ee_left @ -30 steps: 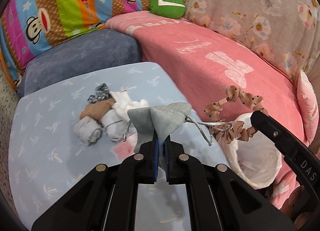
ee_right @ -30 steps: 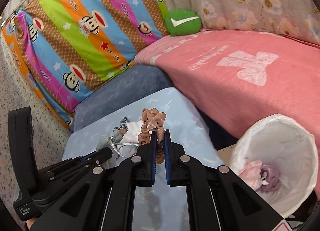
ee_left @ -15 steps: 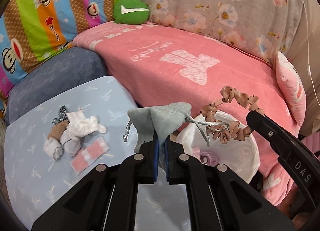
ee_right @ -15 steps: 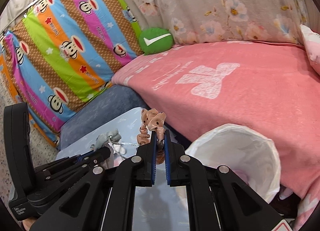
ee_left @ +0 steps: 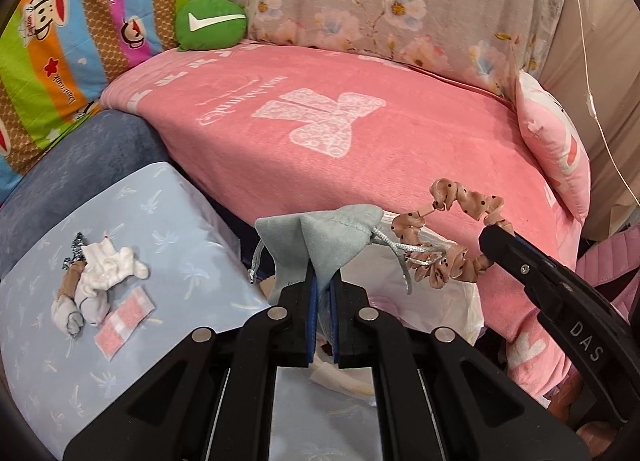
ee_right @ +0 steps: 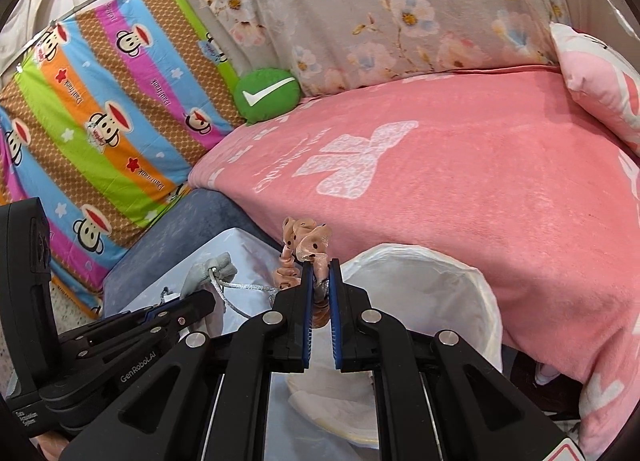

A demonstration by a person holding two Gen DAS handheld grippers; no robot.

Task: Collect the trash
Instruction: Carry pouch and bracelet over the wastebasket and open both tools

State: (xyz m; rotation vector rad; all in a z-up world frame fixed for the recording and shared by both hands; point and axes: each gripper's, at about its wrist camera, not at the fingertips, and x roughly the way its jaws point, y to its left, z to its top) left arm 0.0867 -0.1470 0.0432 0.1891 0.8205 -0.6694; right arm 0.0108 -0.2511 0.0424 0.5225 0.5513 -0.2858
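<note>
My left gripper is shut on a grey drawstring pouch, held above the near rim of the white-lined trash bin. My right gripper is shut on a peach dotted scrunchie, held over the bin. The scrunchie and the right gripper's finger show at the right of the left wrist view. The pouch and the left gripper show at the left of the right wrist view. The pouch's silver cord runs through the scrunchie.
On the light blue table lie crumpled white tissues, a brown wad and a pink-white wrapper. A pink blanket covers the sofa behind the bin. A green cushion and a pink pillow lie on it.
Both grippers have moved right, away from the table's trash pile, with pouch and scrunchie still held. The bin now lies right under and in front of them.
</note>
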